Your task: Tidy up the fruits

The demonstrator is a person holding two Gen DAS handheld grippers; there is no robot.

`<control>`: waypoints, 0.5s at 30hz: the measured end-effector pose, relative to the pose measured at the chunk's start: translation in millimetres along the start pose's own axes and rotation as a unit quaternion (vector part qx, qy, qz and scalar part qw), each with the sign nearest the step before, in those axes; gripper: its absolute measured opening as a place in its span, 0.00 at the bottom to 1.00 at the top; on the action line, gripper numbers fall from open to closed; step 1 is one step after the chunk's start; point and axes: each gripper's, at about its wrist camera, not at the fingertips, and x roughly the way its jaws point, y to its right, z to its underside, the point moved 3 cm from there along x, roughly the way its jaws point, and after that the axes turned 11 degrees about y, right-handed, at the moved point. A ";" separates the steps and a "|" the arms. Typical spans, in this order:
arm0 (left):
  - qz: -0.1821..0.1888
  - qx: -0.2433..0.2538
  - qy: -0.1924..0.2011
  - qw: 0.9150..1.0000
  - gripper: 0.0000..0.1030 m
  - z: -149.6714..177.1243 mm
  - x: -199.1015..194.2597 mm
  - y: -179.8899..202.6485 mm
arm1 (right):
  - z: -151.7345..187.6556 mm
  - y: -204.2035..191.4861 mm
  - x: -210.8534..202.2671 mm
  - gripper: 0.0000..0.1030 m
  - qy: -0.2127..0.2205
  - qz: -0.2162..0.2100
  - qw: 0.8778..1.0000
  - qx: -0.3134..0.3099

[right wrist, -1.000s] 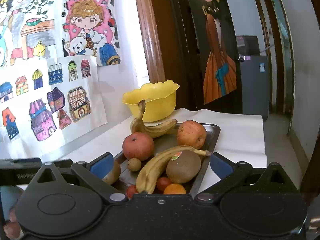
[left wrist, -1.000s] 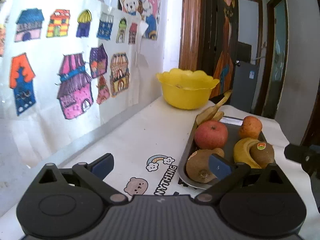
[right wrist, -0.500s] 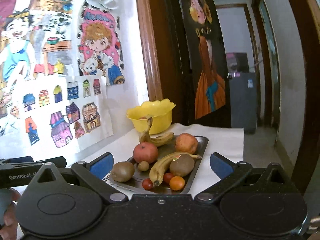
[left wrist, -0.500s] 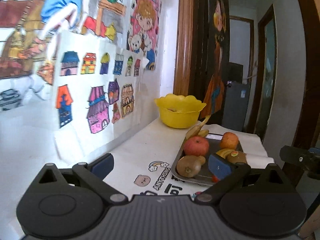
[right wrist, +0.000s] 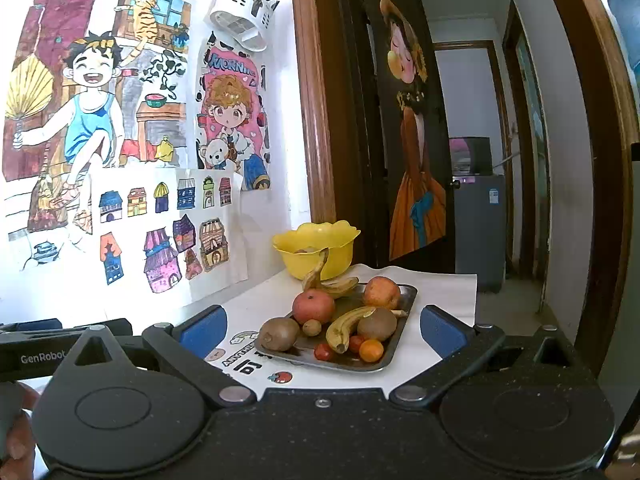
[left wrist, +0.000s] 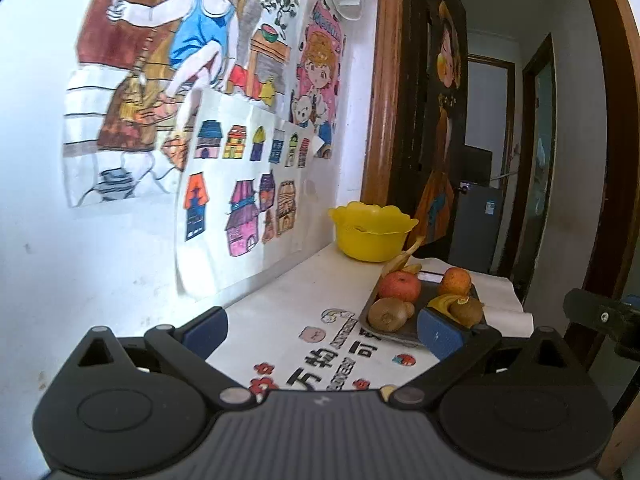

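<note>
A metal tray (right wrist: 394,350) on the white table holds a red apple (right wrist: 313,306), an orange-red apple (right wrist: 381,293), two kiwis (right wrist: 279,334), bananas (right wrist: 346,326) and small tomatoes. A yellow bowl (right wrist: 316,250) stands behind it by the wall. The tray (left wrist: 370,326) and bowl (left wrist: 372,234) also show in the left wrist view. My left gripper (left wrist: 322,330) is open and empty, back from the tray. My right gripper (right wrist: 322,328) is open and empty, well short of the tray.
The wall on the left carries children's drawings and a white utensil holder (right wrist: 240,20). A wooden door frame (right wrist: 316,120) and a dark door with a painted figure stand behind the table. The table's right edge drops off to the floor.
Both grippers have pulled back and risen away from the tray, so the tray and fruit look smaller and farther. Both stay open.
</note>
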 end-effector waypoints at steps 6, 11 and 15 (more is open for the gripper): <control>-0.008 0.005 0.004 1.000 0.99 7.2 -22.2 -7.2 | 13.6 -8.8 -13.3 0.99 -0.007 0.001 1.000 -0.007; -0.011 0.006 0.005 1.000 0.99 12.6 -30.5 -10.4 | 23.6 -11.0 -19.1 0.99 -0.008 0.004 1.000 -0.003; -0.012 0.008 0.004 1.000 0.99 17.1 -33.5 -12.5 | 28.9 -10.5 -21.9 0.99 -0.005 0.002 1.000 0.010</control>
